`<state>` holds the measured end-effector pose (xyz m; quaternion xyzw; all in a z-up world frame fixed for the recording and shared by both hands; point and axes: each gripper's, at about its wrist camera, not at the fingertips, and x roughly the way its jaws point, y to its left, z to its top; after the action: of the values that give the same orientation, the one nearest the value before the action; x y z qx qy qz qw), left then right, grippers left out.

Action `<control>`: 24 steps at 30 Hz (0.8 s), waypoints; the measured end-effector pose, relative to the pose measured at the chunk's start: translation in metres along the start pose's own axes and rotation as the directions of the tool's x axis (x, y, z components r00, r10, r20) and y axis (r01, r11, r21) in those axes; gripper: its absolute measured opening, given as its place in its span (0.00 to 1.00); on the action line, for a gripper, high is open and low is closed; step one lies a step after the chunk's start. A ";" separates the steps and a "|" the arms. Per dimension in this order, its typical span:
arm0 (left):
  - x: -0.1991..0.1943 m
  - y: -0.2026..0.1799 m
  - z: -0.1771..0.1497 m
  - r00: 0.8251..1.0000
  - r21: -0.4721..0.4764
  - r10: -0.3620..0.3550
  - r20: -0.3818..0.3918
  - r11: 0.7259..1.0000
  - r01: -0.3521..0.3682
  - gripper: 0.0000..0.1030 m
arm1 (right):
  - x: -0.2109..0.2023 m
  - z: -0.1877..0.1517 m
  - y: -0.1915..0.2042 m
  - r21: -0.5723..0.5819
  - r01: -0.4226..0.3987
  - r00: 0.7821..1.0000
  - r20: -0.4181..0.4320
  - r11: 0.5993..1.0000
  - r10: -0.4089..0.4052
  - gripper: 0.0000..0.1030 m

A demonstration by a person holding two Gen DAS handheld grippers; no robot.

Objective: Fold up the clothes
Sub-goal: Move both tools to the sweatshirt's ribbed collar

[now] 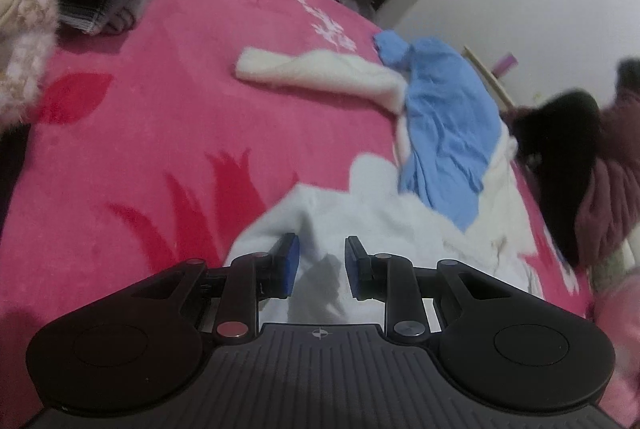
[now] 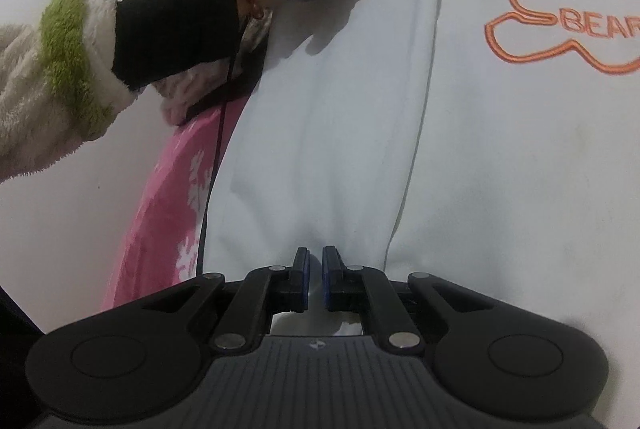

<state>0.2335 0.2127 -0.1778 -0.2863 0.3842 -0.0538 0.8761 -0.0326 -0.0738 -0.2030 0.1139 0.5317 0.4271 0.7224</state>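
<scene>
While right hand-held gripper (image 2: 316,279) pinches white sweatshirt (image 2: 460,149), left hand-held gripper (image 1: 322,265) spread above hem.

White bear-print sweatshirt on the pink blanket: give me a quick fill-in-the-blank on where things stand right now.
1. The embroidered outline on the white bear-print sweatshirt is a ____.
2. The right hand-held gripper is ____ on the sweatshirt's fabric.
3. The left hand-held gripper has its jaws ____.
4. The crumpled garment on the pink fleece blanket is ____.

Missing words: bear; shut; open; blue
</scene>
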 end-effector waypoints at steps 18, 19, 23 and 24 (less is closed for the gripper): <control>-0.058 -0.038 0.007 0.998 0.151 0.057 -0.003 0.987 -0.056 0.40 | -0.098 0.014 -0.013 0.068 0.114 0.957 0.260 0.991 -0.128 0.31; -0.053 -0.043 0.007 0.998 0.170 0.064 -0.009 0.983 -0.062 0.46 | -0.104 0.019 -0.017 0.061 0.148 0.951 0.265 0.987 -0.159 0.31; -0.026 -0.059 0.008 0.995 0.265 0.095 -0.038 0.961 -0.081 0.54 | -0.128 0.062 -0.044 -0.018 0.306 0.920 0.263 0.952 -0.291 0.36; -0.019 -0.062 0.008 0.994 0.283 0.100 -0.044 0.955 -0.084 0.54 | -0.134 0.075 -0.054 -0.042 0.343 0.910 0.262 0.938 -0.321 0.36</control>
<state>0.2335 0.1712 -0.1277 -0.1393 0.4108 -0.0751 0.8979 0.0498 -0.1837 -0.1154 0.0433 0.4282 0.3029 0.8503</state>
